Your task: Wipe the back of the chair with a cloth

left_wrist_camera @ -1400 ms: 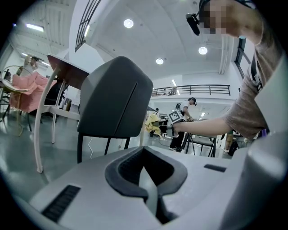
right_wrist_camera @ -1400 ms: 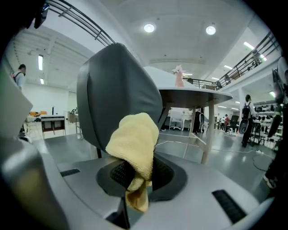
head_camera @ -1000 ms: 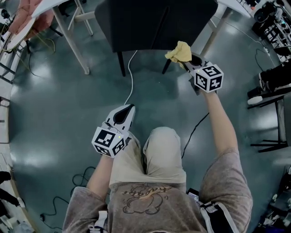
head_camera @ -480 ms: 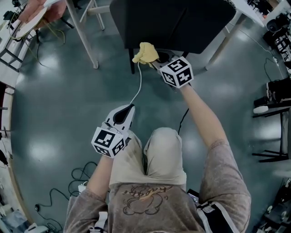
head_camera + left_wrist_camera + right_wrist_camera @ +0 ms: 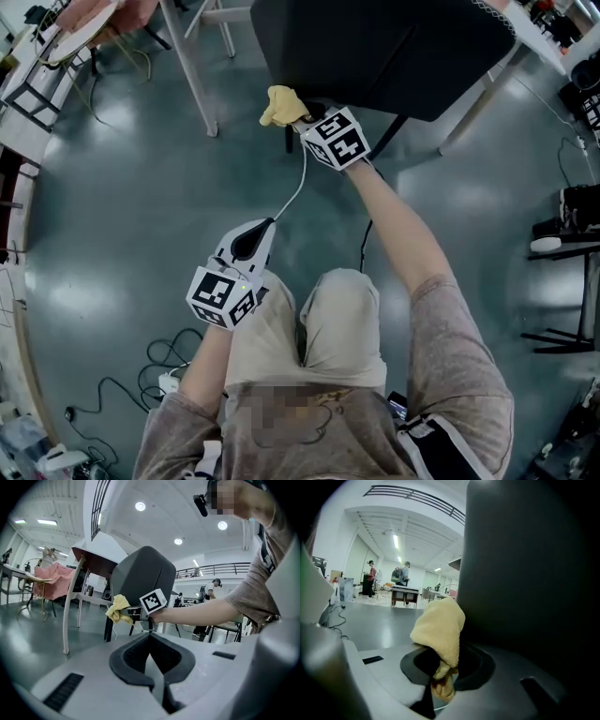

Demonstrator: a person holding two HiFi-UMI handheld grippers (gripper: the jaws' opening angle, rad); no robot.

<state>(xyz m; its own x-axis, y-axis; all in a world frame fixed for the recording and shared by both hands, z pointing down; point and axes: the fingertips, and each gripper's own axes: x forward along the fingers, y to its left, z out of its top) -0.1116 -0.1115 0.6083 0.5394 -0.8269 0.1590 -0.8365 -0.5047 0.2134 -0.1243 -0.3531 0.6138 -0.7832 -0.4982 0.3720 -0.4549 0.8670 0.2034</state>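
Observation:
A dark chair (image 5: 375, 47) stands ahead of me, its back (image 5: 525, 559) filling the right of the right gripper view. My right gripper (image 5: 298, 120) is shut on a yellow cloth (image 5: 280, 105), which bunches out of the jaws (image 5: 439, 634) right at the chair back's left edge. The left gripper view shows the same chair (image 5: 143, 576) with the cloth (image 5: 118, 610) held against its lower left side. My left gripper (image 5: 255, 232) hangs low by my thigh, jaws closed together with nothing between them (image 5: 152, 667).
White table legs (image 5: 192, 75) stand left of the chair and another pair (image 5: 478, 98) to its right. A white cable (image 5: 295, 187) runs on the floor from under the chair. Black frames (image 5: 562, 272) sit at the right, more cables (image 5: 159, 361) at lower left.
My right gripper has carried the cloth leftward, from the chair's right side across to its left edge. The left gripper has stayed by my thigh.

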